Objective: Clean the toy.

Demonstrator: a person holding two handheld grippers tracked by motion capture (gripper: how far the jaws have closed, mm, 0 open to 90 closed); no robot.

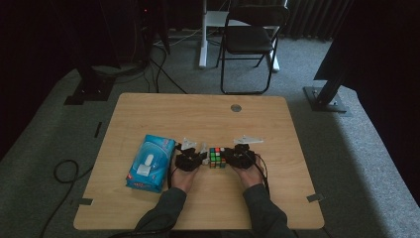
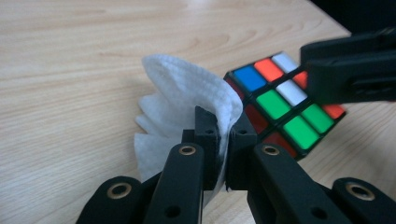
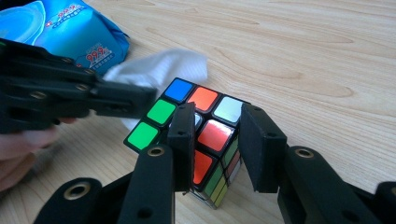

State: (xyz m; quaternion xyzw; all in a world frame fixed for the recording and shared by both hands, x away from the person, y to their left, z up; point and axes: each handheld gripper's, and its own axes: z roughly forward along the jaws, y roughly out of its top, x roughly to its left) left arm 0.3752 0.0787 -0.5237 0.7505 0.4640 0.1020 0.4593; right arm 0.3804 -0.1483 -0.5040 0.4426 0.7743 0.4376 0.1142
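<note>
Near the front edge of the pale wooden worktop (image 1: 148, 208), two grey-sleeved forearms come in side by side, each hand wrapped around a black two-jaw tool. On the left, the left tool (image 2: 223, 135) points inward and slightly down, its jaws clenched on a crumpled white wipe (image 2: 187, 98), whose folds bulge out above and to the side of the pads. Right beside that wipe sits the multicoloured puzzle cube (image 3: 205, 126), resting on the wood between the two hands. Coming from the other side, the right tool (image 3: 219, 140) has its jaws clamped on the cube's near corner, one pad against the face with the orange and red stickers, the other on the adjoining side. From the right gripper view the left tool (image 3: 116, 100) lies across the cube's green stickers, with the wipe behind it; whether wipe and cube actually touch is hard to say.

Over to the left of the hands lies a blue plastic pack of wet wipes (image 1: 150, 162), flat on the worktop, its white flap facing up. Farther back a small round grey cap (image 1: 236, 107) is set into the wood. Beyond the worktop, grey carpet (image 1: 356, 144) spreads out, a black folding chair (image 1: 250, 39) stands by a white desk leg (image 1: 203, 34), and dark cables (image 1: 64, 171) loop on the floor. Black curtains swallow the corners, so little can be made out there. Both elbows are cut off by the bottom edge.
</note>
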